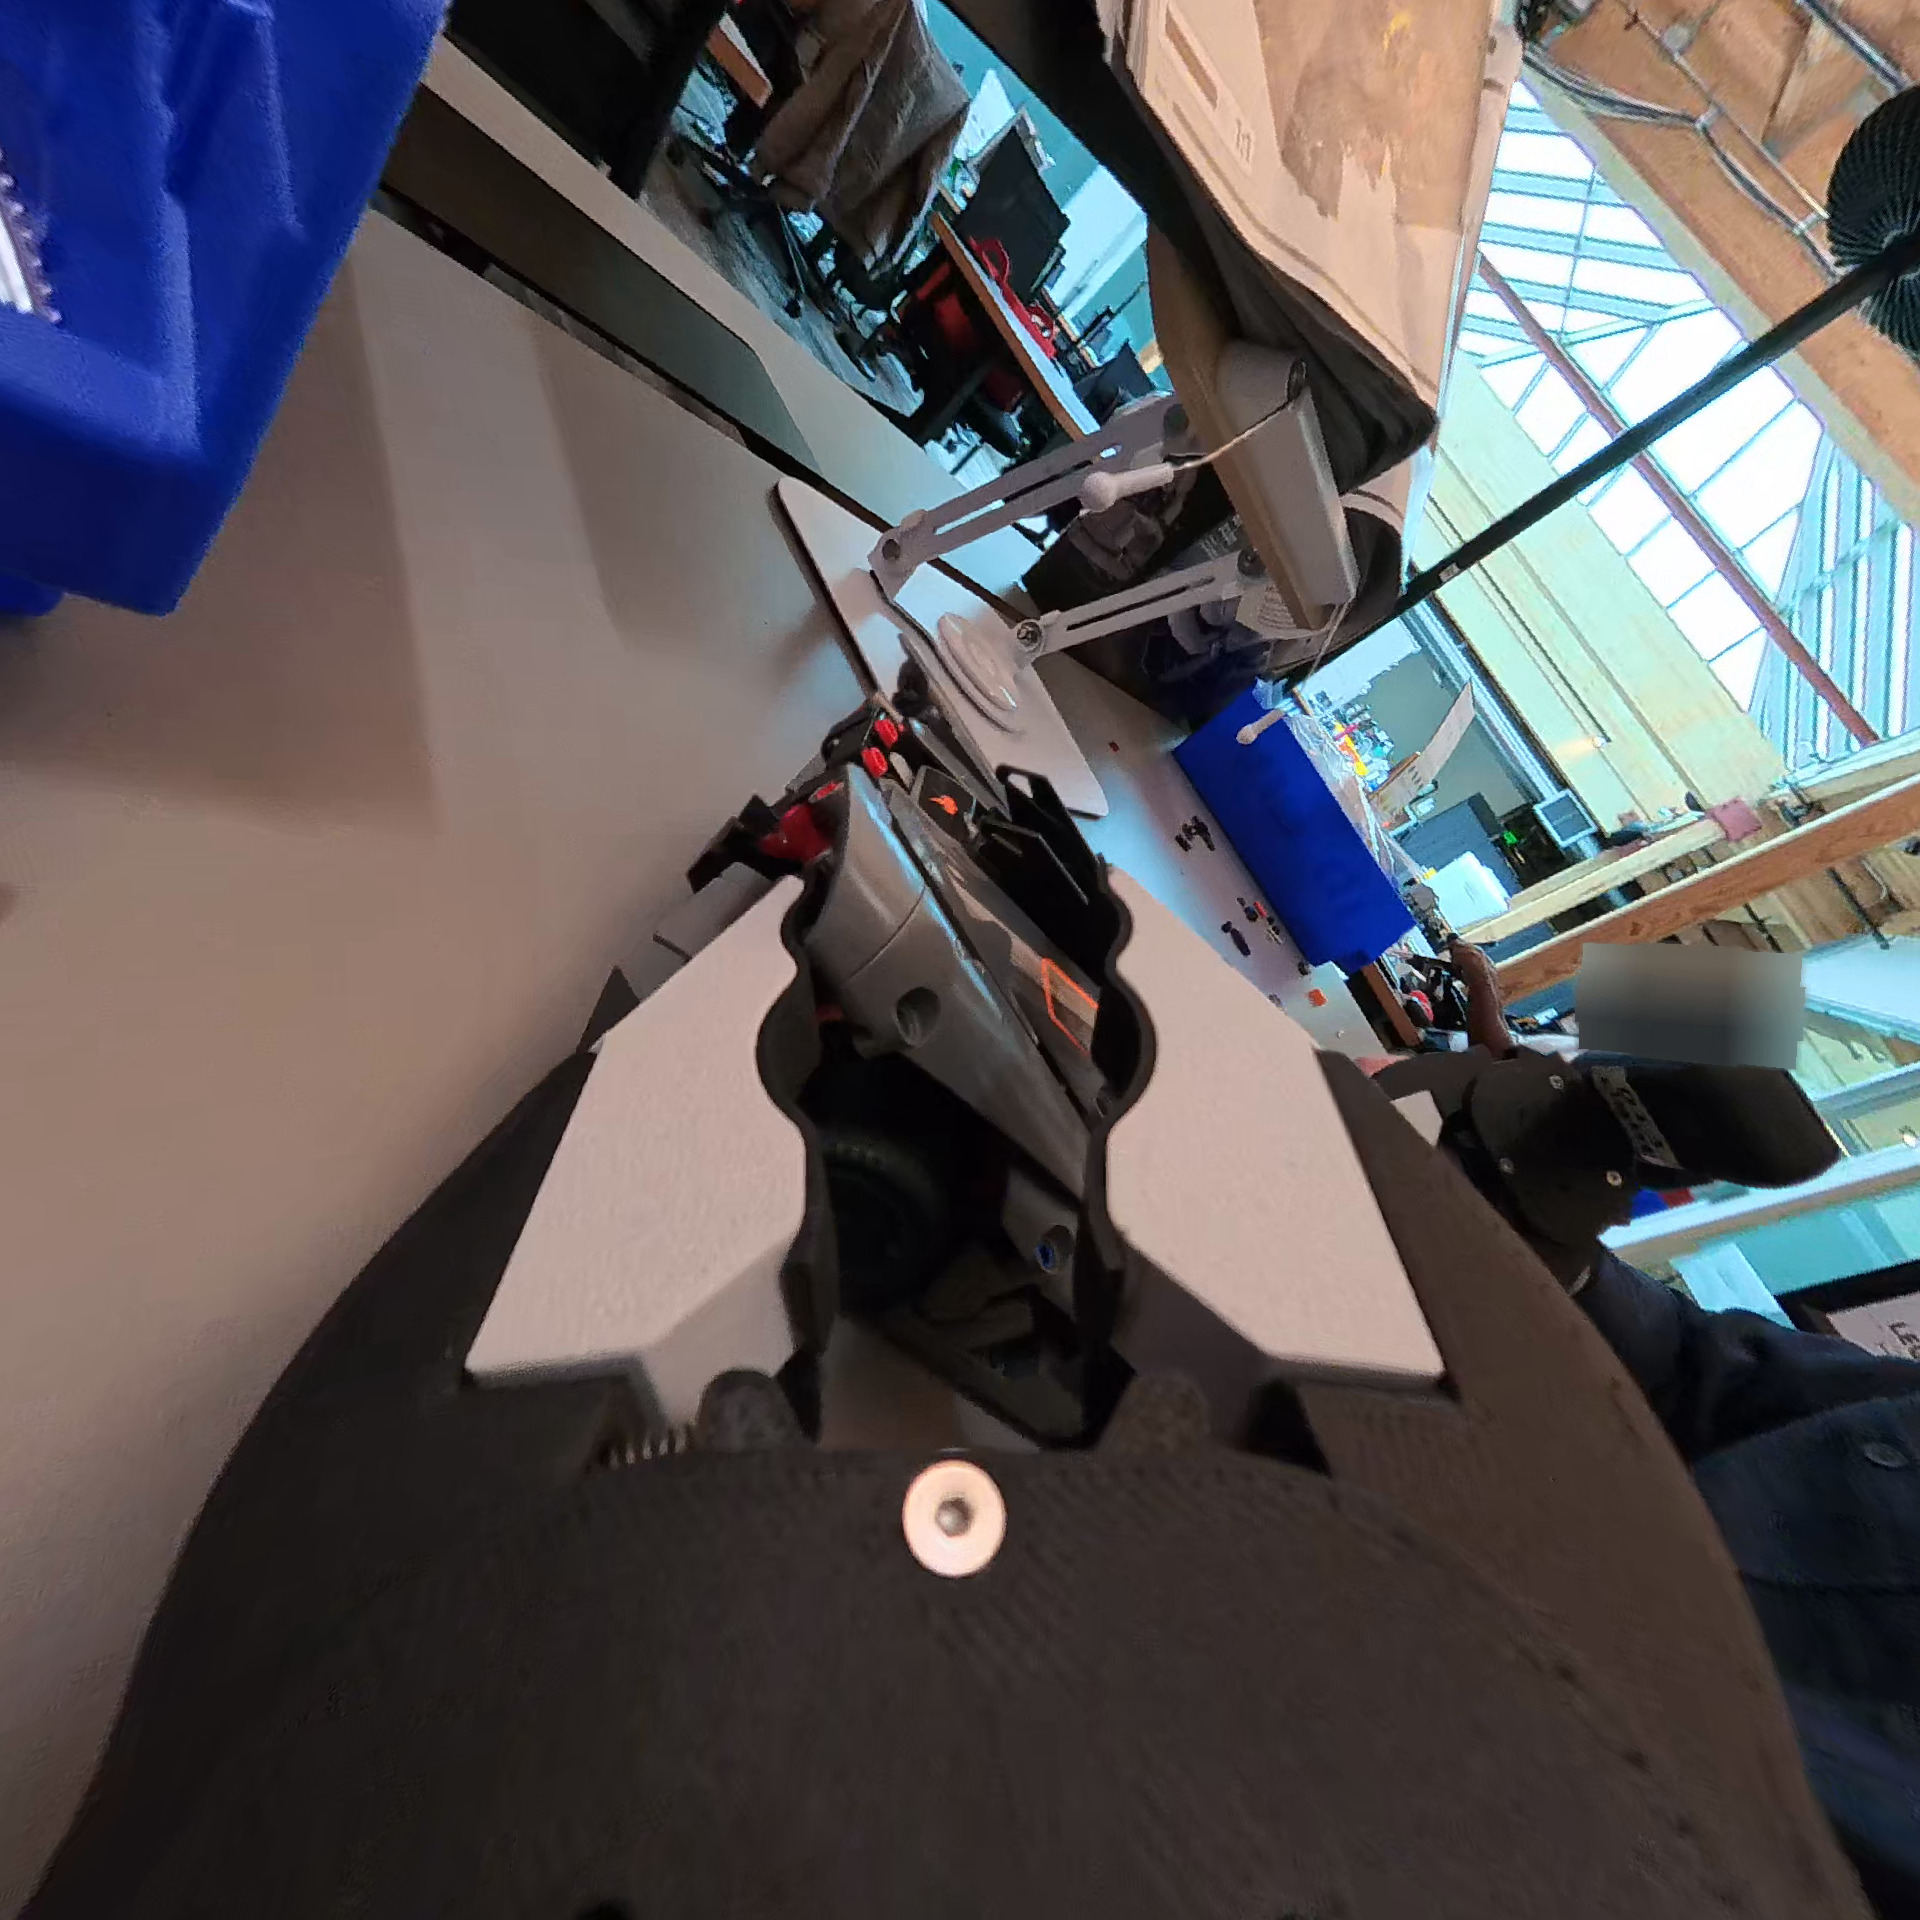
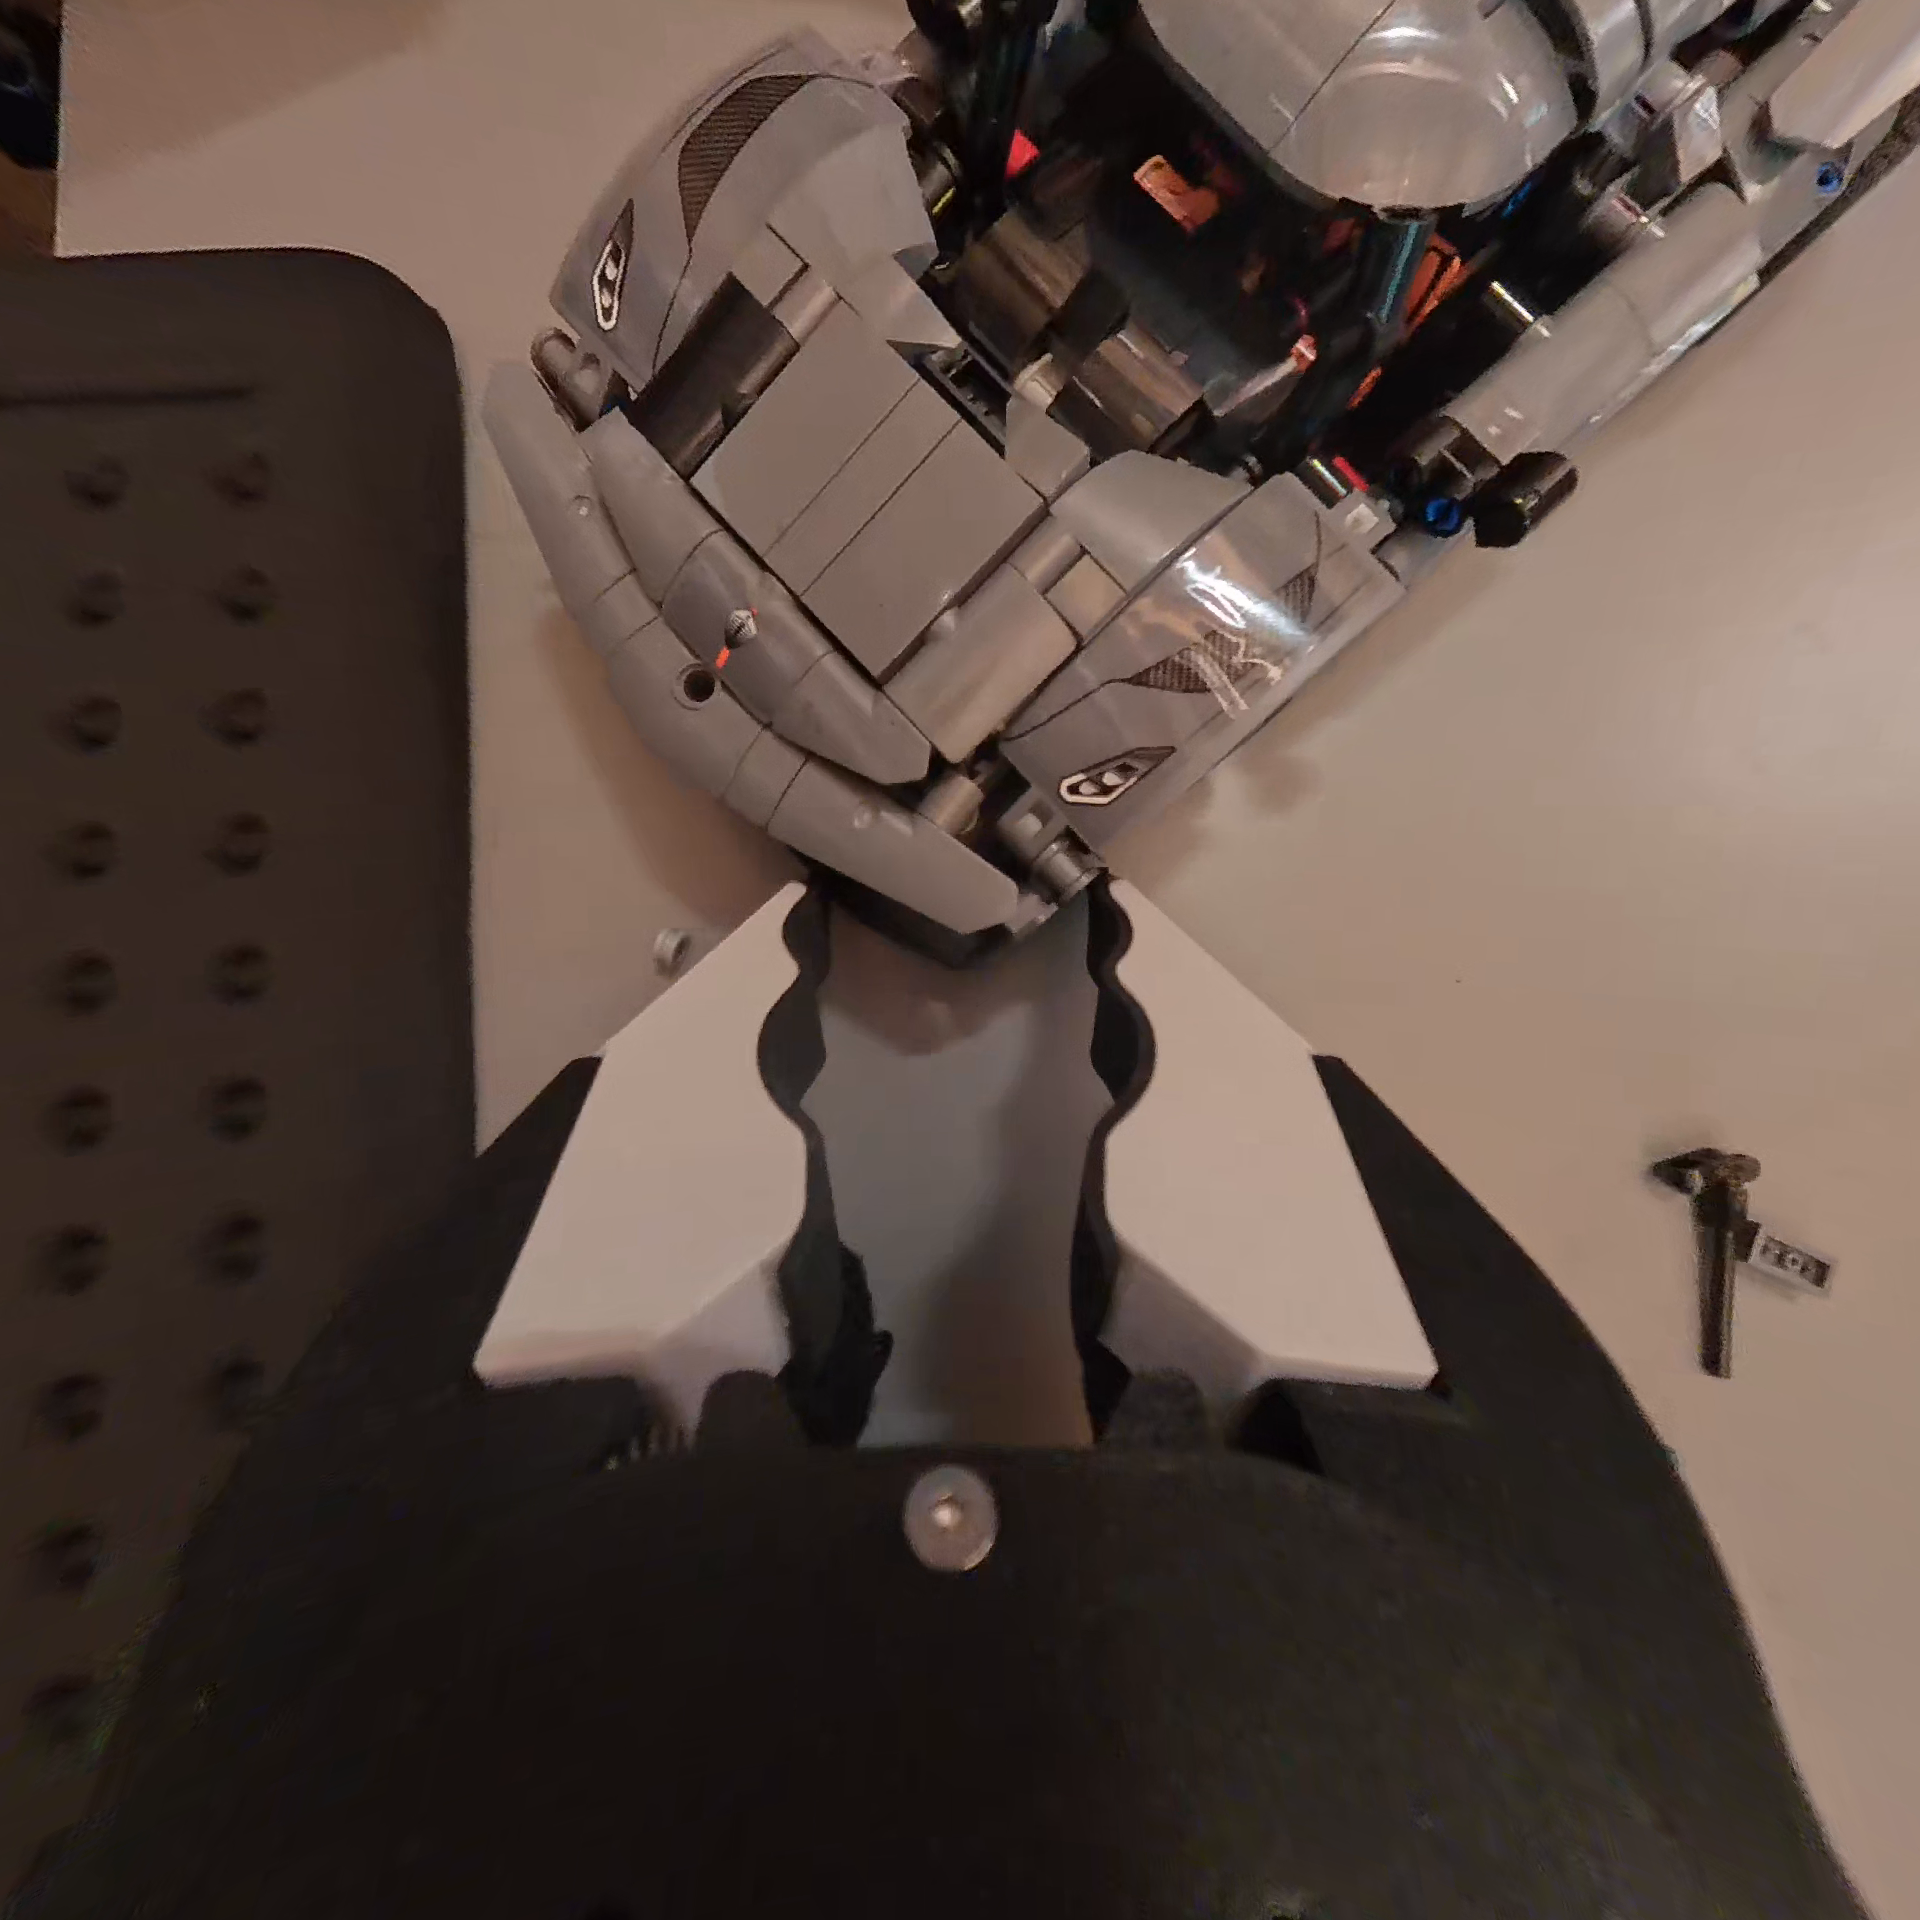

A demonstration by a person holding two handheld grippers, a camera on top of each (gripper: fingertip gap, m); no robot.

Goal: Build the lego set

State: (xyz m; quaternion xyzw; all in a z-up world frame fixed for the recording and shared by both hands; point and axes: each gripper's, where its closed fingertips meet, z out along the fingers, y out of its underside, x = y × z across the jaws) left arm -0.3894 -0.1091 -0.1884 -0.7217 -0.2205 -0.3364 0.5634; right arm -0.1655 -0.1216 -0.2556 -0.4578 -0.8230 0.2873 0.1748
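A grey lego car with black and orange inner parts lies on the white table, its nose pointing at my right gripper. The right jaws stand narrow around the dark lower part of the nose and touch it on both sides. In the left wrist view the car sits tilted between the fingers of my left gripper, which is shut on its body, with a black wheel deep between the jaws. The right gripper's black body shows to the right, held by a dark-sleeved arm.
A black perforated panel lies left of the car. A black axle part, a small grey plate and a small grey ring lie loose. Blue bins and a white jointed stand stand on the table. My hands' fingertips stand some 25 cm from each other. The small grey plate is closer to my right gripper, around 15 cm from its tips; the left tips are 25 cm off.
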